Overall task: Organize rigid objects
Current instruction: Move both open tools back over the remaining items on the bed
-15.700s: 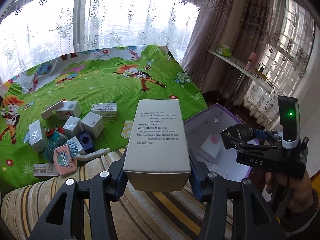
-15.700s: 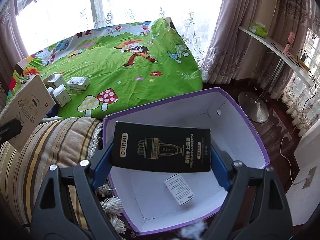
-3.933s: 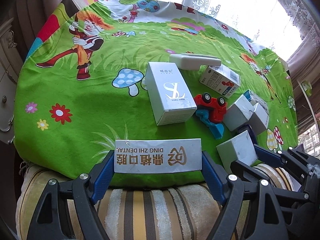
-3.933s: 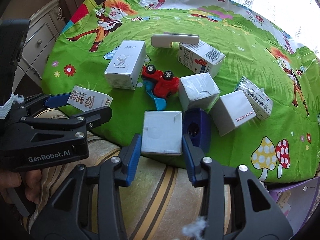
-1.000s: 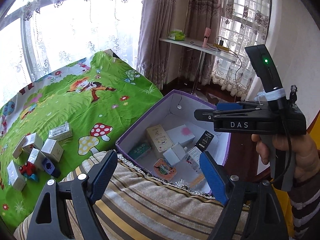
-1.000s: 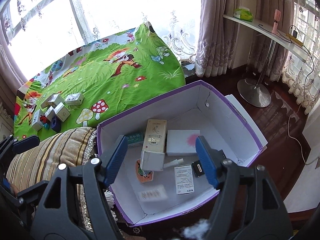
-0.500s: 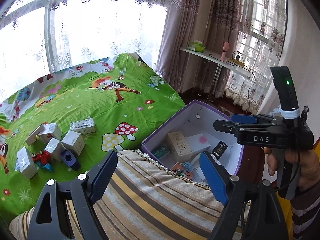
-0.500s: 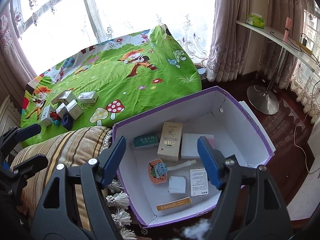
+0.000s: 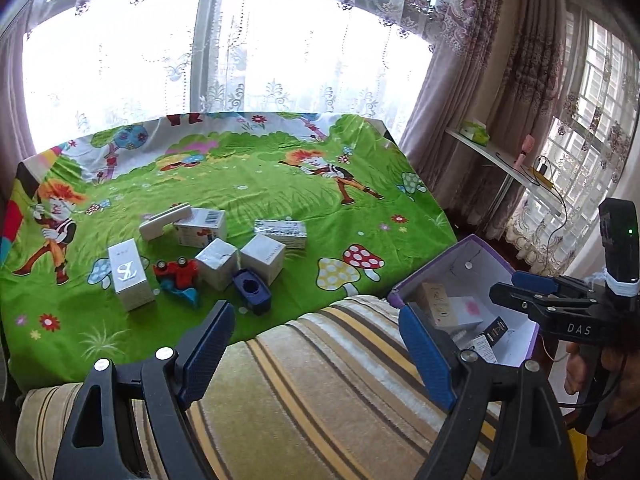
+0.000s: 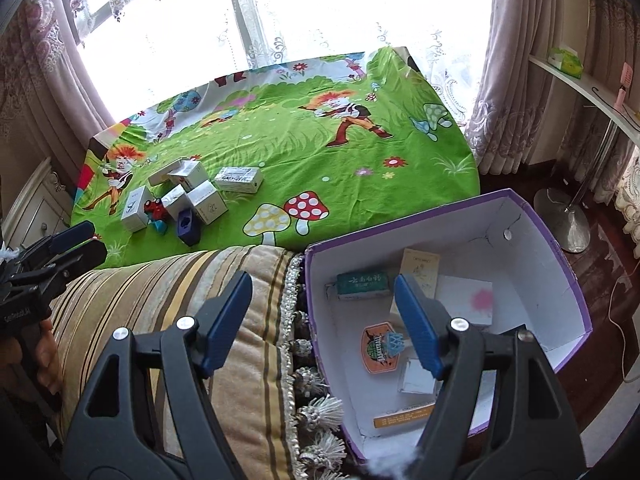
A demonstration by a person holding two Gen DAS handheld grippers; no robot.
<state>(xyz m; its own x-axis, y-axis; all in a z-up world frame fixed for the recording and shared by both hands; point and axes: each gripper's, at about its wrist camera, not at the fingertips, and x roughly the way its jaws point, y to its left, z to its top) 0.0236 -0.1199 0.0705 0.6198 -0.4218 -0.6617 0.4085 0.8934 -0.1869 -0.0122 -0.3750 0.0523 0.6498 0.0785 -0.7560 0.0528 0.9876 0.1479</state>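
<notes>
Two grippers are up in the air over a striped cushion (image 9: 304, 384), and both are holding nothing. The left gripper (image 9: 316, 344) has its blue fingers (image 9: 208, 350) wide apart, with only the cushion showing between them. The right gripper (image 10: 324, 320) has its fingers spread apart too, and they touch nothing; it hangs over the near edge of the purple box (image 10: 560, 276).

The purple box sits just to the right of the cushion. Inside it lie a green packet (image 10: 362, 285), a tall cream box (image 10: 420, 268), a white box with a pink spot (image 10: 468, 300), an orange basketball card (image 10: 380, 346) and a long orange and white box (image 10: 404, 416) near the front wall.

More things wait on the green cartoon cloth (image 9: 280, 184), past the cushion on its left side. A white box with big letters (image 9: 130, 274), a red toy car (image 9: 176, 274), a dark blue thing (image 9: 252, 292) and several small white boxes (image 9: 240, 258) all sit close together there. A white handle-shaped thing (image 9: 164, 222) lies at the far end of that bunch.
</notes>
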